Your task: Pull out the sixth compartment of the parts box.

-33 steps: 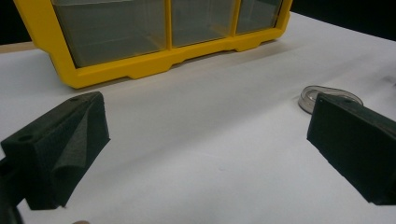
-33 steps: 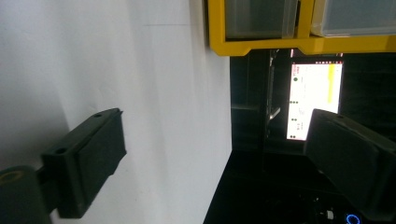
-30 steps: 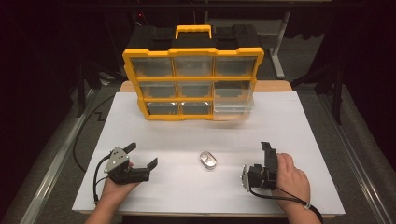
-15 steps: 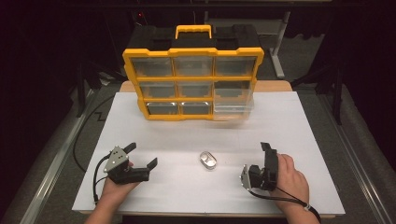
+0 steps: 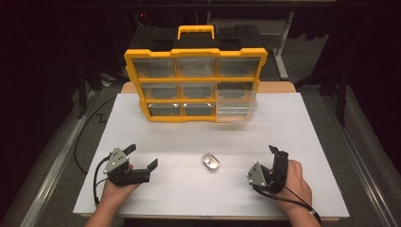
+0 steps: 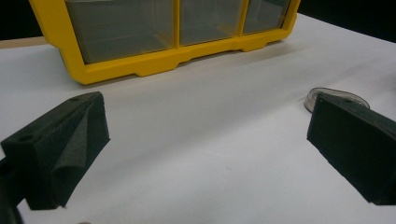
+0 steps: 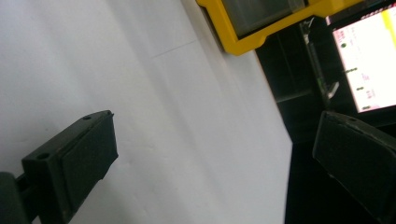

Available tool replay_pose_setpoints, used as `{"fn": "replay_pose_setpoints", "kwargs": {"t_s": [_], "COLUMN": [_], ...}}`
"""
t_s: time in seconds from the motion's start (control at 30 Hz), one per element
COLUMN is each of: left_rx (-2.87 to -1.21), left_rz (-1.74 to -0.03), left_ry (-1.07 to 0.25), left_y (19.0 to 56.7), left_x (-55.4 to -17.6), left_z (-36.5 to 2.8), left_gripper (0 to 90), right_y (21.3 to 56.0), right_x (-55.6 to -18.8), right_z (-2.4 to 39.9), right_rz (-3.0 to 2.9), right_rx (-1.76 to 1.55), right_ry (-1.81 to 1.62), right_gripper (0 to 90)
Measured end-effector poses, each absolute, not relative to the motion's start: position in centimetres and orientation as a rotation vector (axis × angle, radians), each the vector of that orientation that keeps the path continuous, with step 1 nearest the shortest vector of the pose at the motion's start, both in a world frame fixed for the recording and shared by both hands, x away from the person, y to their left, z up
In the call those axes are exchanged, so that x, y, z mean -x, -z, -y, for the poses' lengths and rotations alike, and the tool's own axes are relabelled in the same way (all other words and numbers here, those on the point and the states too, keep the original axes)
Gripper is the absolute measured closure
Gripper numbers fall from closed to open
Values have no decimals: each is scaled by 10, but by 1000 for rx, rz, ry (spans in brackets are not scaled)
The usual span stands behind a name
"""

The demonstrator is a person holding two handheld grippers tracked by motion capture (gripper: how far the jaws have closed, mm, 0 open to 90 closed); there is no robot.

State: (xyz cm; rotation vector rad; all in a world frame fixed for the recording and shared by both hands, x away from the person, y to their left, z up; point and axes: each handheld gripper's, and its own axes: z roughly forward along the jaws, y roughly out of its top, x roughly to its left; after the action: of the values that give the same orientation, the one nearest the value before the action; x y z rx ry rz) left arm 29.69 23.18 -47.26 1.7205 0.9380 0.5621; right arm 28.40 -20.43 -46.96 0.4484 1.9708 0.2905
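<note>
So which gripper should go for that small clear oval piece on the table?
Probably the left gripper: its open jaws point toward the clear oval piece, which sits beside one jaw in the left gripper view. The right gripper, also open, aims away toward the table's edge.

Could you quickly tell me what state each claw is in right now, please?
Left claw: open, holding nothing.
Right claw: open, holding nothing.

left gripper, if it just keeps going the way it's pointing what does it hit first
Probably nothing on the bare white table for a stretch, then the yellow organizer standing straight ahead. The left gripper has its fingers apart, and the small clear oval piece lies off by one finger, likely just outside the line; depth is hard to judge.
</note>
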Motion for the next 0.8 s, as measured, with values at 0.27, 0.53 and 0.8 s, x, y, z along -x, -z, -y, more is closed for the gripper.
{"fn": "replay_pose_setpoints", "kwargs": {"t_s": [0.27, 0.53, 0.8], "left_rx": [-1713, -1725, -1726], "left_rz": [-952, -945, -945], "left_ry": [-563, -551, -534], "left_y": [472, 473, 473], "left_x": [-298, -299, -301], "left_z": [-234, -234, -235], "left_gripper": [2, 2, 2], "right_y": [470, 472, 473], "right_x": [-285, -285, -278], "right_z": [217, 235, 251], "right_rz": [-1962, -1975, -1953], "right_rx": [-667, -929, -1043], "right_ry": [-475, -698, -869], "right_gripper": [4, 4, 5]}}
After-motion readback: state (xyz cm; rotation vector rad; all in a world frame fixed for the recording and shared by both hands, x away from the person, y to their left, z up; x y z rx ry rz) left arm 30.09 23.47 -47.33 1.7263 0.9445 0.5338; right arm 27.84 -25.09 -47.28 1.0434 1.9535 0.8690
